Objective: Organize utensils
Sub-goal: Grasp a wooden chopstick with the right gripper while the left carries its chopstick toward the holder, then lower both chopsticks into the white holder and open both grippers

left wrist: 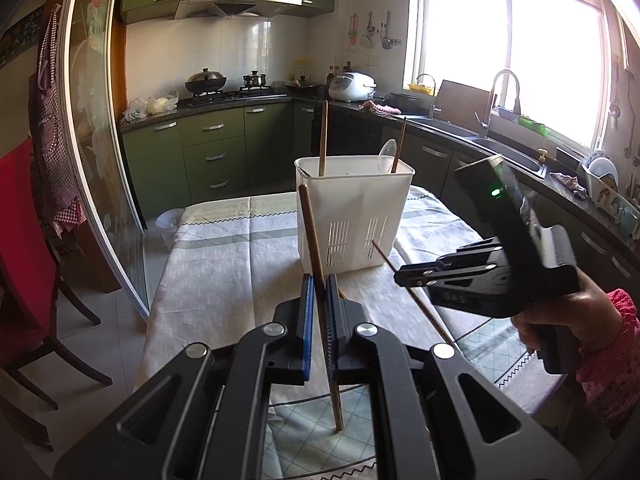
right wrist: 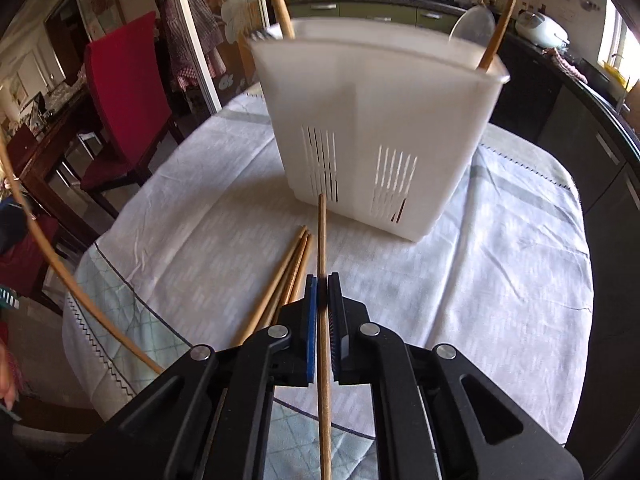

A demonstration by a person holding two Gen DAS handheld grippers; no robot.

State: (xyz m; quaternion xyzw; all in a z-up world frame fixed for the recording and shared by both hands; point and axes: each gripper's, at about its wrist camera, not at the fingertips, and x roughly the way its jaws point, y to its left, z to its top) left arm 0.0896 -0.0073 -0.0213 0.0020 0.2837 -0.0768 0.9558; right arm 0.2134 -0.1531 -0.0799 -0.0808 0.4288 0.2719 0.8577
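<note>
While clamped on one chopstick (left wrist: 310, 232) each, left tongs (left wrist: 319, 300) and right tongs (right wrist: 322, 300), three chopsticks (right wrist: 288, 272) loose on tabletop (right wrist: 500, 260), white caddy (right wrist: 372, 120) behind.

White holder (right wrist: 372, 120) (slotted), brown chopsticks (right wrist: 288, 276).

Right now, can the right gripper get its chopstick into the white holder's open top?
Probably yes. The right gripper is shut on a chopstick pointing at the white holder, with bare cloth between. The tip sits below the rim, so it needs lifting first. The left gripper is off to the side.

One white holder (right wrist: 372, 128); two chopsticks standing inside; one spoon (right wrist: 472, 26); two hand-held grippers.
</note>
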